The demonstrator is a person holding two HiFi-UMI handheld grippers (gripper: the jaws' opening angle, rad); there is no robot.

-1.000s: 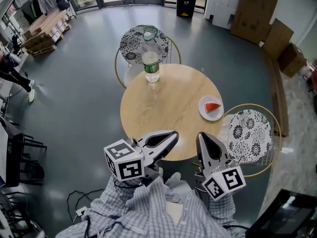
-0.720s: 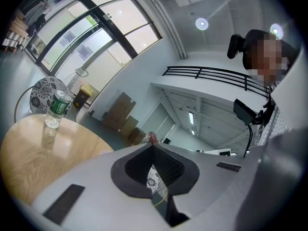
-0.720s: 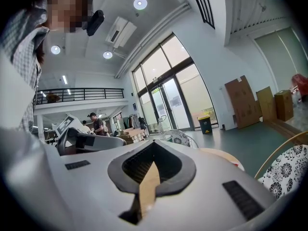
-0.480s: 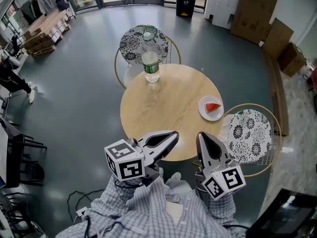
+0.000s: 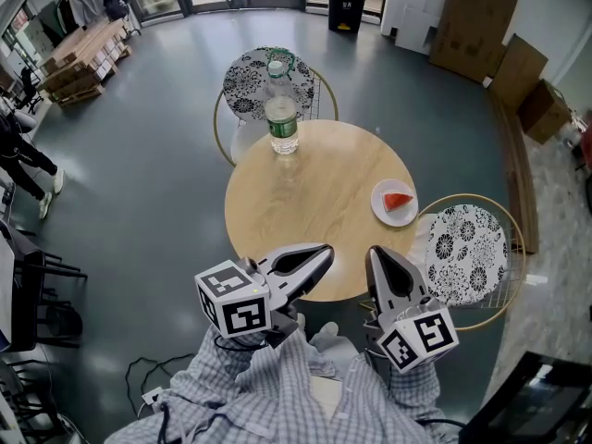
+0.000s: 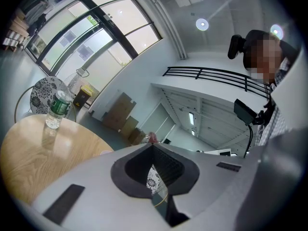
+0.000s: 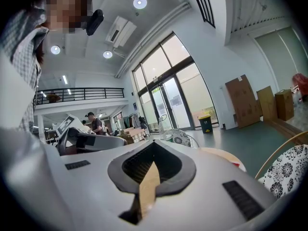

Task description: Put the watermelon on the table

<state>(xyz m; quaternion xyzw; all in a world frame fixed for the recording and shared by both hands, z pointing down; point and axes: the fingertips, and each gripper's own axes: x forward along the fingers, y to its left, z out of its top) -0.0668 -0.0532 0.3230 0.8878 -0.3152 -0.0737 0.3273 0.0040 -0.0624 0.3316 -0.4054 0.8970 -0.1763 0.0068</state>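
Only a passer-by at the left edge has shifted. My left gripper is pressed together, empty; my right gripper looks likewise, both parked short of the table, I judge because the watermelon already sits there on its plate.

the desk lies open across its middle and near edge; a bottle blocks the far rim, a plate the right rim (chairs stand beyond both).
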